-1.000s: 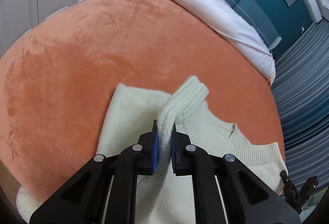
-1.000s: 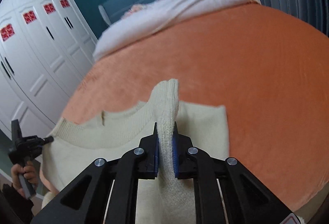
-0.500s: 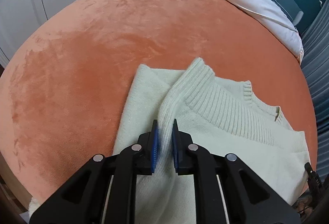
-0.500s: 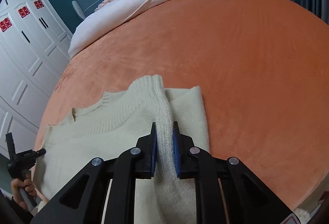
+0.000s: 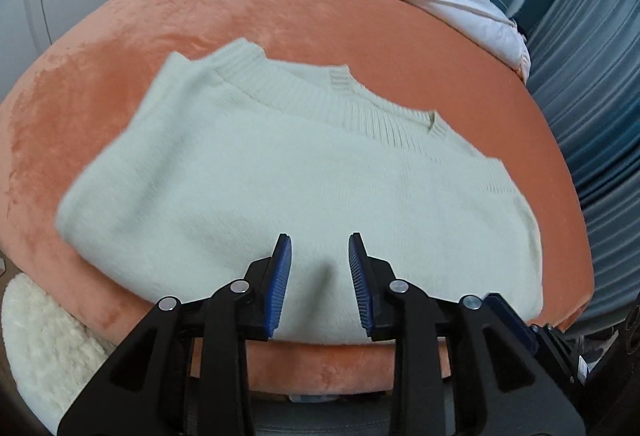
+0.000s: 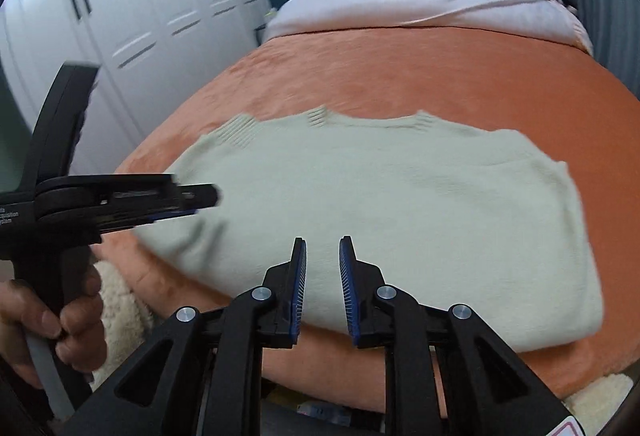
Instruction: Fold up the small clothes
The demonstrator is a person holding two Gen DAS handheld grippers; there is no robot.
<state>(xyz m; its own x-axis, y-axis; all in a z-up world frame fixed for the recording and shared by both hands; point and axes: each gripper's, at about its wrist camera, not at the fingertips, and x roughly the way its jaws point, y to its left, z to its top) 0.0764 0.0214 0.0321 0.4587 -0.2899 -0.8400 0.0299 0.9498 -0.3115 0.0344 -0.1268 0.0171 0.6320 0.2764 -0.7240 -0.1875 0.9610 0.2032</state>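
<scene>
A cream knit sweater [image 5: 304,172] lies folded flat on the orange blanket [image 5: 360,28] near the bed's front edge, its ribbed hem band along the far side. It also shows in the right wrist view [image 6: 392,204]. My left gripper [image 5: 320,264] is open and empty, just above the sweater's near edge. My right gripper [image 6: 322,264] is open and empty over the sweater's near edge. The left gripper [image 6: 200,196] also shows from the side in the right wrist view, over the sweater's left end, held by a hand [image 6: 52,320].
A pale quilt [image 6: 432,4] lies across the far end of the bed before a teal headboard. White wardrobes [image 6: 132,8] stand on the left, grey curtains [image 5: 592,84] on the right. A fluffy white rug [image 5: 36,348] lies below the bed's front edge.
Both grippers let go of the sweater edge they held, opened, and pulled back toward the bed's front edge. The sweater now lies flat, folded over.
</scene>
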